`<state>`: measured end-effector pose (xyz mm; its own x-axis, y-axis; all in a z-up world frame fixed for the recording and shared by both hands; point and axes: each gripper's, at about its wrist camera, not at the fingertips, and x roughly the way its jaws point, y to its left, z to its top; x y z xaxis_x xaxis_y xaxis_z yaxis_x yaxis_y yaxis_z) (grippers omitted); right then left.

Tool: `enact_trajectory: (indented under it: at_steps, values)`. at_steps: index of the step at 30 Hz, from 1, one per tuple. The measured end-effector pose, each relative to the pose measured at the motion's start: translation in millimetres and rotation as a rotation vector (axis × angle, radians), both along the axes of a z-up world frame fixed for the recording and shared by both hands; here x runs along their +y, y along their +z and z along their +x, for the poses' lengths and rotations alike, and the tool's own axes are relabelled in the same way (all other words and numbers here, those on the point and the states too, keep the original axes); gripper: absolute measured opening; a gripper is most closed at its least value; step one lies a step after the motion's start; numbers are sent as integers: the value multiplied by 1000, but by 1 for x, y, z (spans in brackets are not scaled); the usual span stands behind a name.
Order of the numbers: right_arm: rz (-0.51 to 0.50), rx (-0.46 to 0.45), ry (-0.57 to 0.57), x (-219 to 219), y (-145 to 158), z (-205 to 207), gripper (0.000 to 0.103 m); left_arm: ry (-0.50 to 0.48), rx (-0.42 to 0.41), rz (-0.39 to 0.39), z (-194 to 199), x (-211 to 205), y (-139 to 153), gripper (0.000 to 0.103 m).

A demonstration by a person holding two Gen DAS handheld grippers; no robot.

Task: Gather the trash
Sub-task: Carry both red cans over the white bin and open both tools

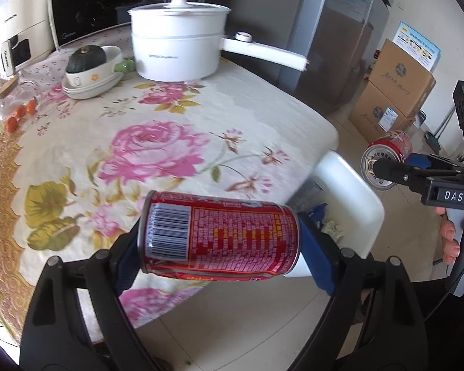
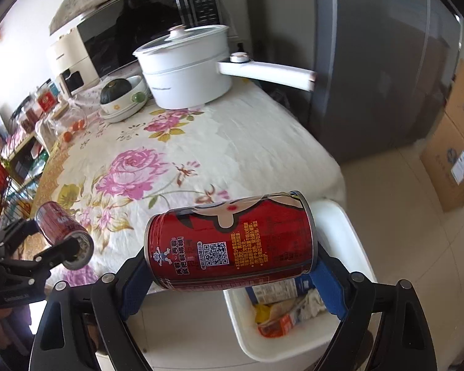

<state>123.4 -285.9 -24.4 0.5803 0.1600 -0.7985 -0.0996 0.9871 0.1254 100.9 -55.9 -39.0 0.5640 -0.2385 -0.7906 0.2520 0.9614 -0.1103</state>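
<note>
Your bench, draped in a cream rose-print cloth, carries a white lidded electric pot, stacked white bowls holding a dark green squash, and small orange fruits.

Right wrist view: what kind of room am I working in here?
Most likely a home kitchen or dining corner: a microwave and white pot on a floral-clothed table, with a fridge beside it.

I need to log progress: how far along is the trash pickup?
Done: wrappers already lie in the white bin. In hand: the left claw grips one red can, the right claw another can, above the bin. Left: drop both.
</note>
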Motion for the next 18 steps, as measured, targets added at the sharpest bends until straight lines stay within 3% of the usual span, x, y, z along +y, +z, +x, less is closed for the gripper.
enact_trajectory:
  at_steps: [5,9,18]
  values:
    - [31,112,-88,-41,-15,-10,92,-42,18,-5,-4,-32,-11,89]
    - [76,151,-113,-65,-21,-17,92,-85,41,10,-1,-60,-25,89]
    - [5,222,-212,-116,-43,-31,92,-200,67,37,9,-136,-54,89]
